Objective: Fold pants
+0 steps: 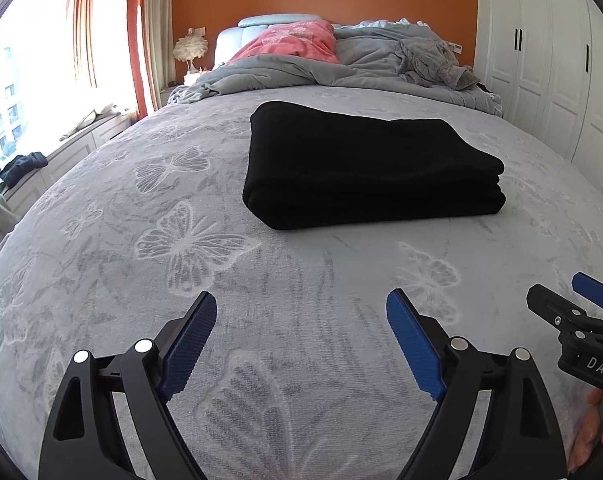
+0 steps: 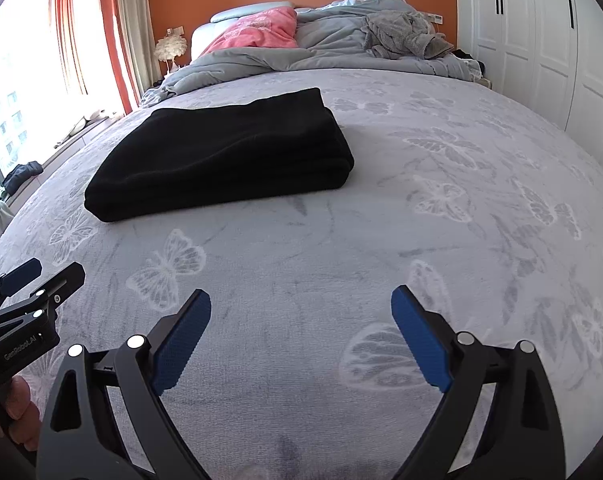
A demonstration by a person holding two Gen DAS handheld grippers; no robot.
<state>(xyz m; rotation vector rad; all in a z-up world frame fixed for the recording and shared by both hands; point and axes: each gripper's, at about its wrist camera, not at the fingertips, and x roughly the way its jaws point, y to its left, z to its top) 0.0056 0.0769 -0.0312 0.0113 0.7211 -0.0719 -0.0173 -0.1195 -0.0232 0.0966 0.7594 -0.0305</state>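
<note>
Blue-padded left gripper (image 1: pixel 301 340) and right gripper (image 2: pixel 301 340) both stand wide, empty, hovering above the bedspread (image 1: pixel 101 260), well short of the cloth. Black pants (image 1: pixel 365 168) lie at 12 o'clock, already a compact layered rectangle, untouched. Folding looks complete; at most a final tidy remains. Rumpled duvet (image 1: pixel 285 68) and pink pillow (image 1: pixel 297 40) lie beyond.

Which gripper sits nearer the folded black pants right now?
Left, slightly. The left gripper faces the black pants almost straight ahead; the right gripper sees them ahead and off to its left. Both are open, short of the pants, touching nothing.
</note>
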